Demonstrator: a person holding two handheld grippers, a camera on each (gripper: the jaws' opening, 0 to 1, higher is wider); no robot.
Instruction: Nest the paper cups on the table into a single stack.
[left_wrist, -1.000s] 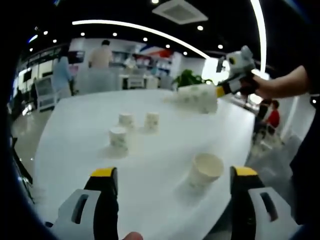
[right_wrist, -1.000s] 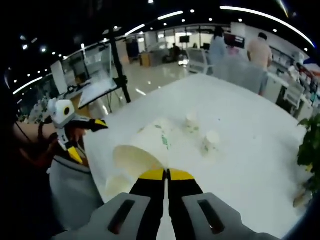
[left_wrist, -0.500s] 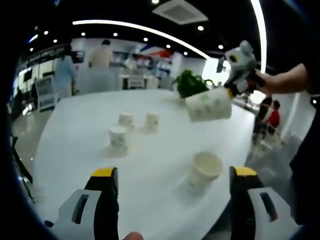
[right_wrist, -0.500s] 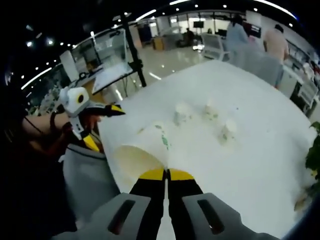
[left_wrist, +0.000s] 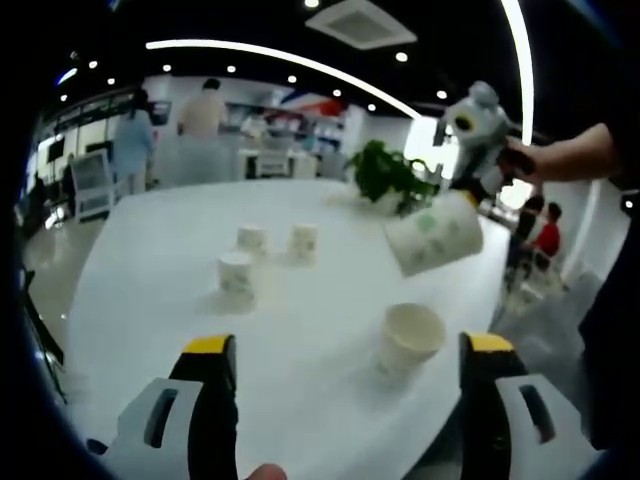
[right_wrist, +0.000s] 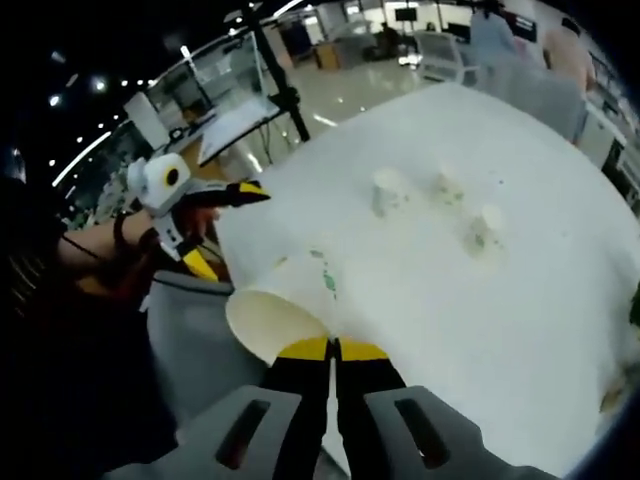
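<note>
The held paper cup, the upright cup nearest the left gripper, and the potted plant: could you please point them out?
held paper cup (left_wrist: 434, 238), left gripper view, its side wall.
nearest upright cup (left_wrist: 410, 338), left gripper view, its side wall.
potted plant (left_wrist: 385, 178), left gripper view, its leaves.

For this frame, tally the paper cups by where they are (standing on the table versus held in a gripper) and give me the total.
Paper cups standing upright on the white table: 4, namely the near cup and three farther ones
Paper cups held in the right gripper, tilted in the air: 1
Total: 5 paper cups
</note>
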